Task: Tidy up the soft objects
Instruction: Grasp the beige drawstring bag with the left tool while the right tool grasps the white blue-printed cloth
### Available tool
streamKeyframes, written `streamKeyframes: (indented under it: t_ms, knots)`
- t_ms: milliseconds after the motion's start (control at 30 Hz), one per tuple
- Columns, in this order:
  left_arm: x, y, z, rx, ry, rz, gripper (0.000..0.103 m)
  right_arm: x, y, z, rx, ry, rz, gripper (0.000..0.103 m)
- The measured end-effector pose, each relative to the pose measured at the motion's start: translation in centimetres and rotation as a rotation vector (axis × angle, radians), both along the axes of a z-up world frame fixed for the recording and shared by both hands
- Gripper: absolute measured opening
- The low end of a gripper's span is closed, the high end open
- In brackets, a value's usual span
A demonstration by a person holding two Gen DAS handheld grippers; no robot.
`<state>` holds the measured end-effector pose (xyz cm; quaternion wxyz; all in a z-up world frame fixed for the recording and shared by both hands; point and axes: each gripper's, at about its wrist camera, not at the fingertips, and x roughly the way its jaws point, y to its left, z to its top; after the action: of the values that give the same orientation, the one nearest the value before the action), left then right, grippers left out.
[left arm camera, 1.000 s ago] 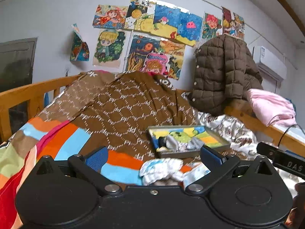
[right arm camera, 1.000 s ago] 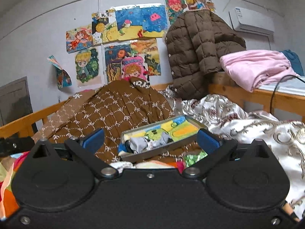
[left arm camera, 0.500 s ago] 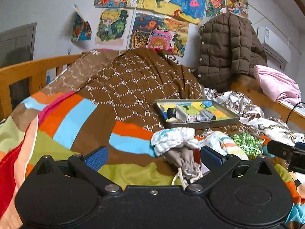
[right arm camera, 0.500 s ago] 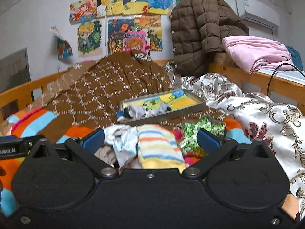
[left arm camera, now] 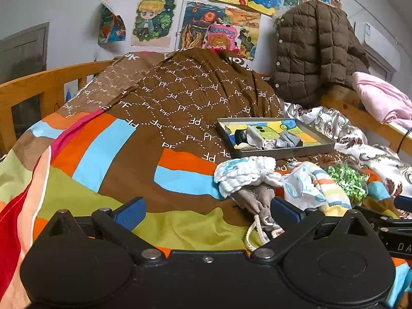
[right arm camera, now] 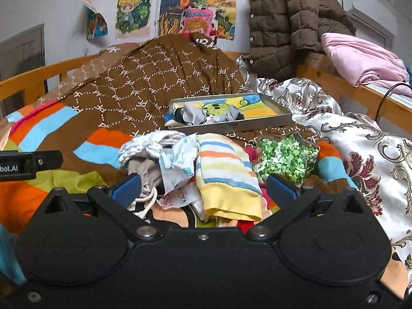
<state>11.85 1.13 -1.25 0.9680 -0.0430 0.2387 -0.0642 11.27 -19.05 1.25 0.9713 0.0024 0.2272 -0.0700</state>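
A pile of small soft items lies on the colourful bedspread: a white knitted piece [left arm camera: 244,172] [right arm camera: 152,141], a beige drawstring pouch [left arm camera: 255,200] [right arm camera: 145,170], a striped sock [right arm camera: 224,175] [left arm camera: 327,188] and a green speckled bag [right arm camera: 285,157] [left arm camera: 347,180]. Behind them a shallow grey tray [left arm camera: 316,150] [right arm camera: 231,126] holds several grey and dark socks. My left gripper [left arm camera: 206,211] is open and empty, just left of the pile. My right gripper [right arm camera: 203,188] is open and empty, its fingers either side of the striped sock, above it.
A brown patterned quilt [left arm camera: 185,97] is heaped behind the tray. A wooden bed rail [left arm camera: 33,87] runs along the left and back. A brown padded jacket [right arm camera: 291,18] and pink cloth [right arm camera: 360,59] hang at the right. A floral satin cover [right arm camera: 360,149] lies right of the pile.
Both grippers have tilted down and moved forward toward the pile, which now fills the lower view. Both stay open.
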Motion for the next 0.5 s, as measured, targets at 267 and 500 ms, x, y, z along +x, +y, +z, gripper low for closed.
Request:
streamKeyframes:
  t_ms: [267,500]
  knots:
    - [2.1,-0.2,-0.6,-0.017,0.019,-0.02,0.102,1.5,-0.1,-1.2,0.004,0.027,0.007,0.103]
    - [4.2,-0.7,-1.2,0.016,0.0,-0.077,0.102,2.5,0.3,-2.0,-0.05,0.05,0.033,0.102]
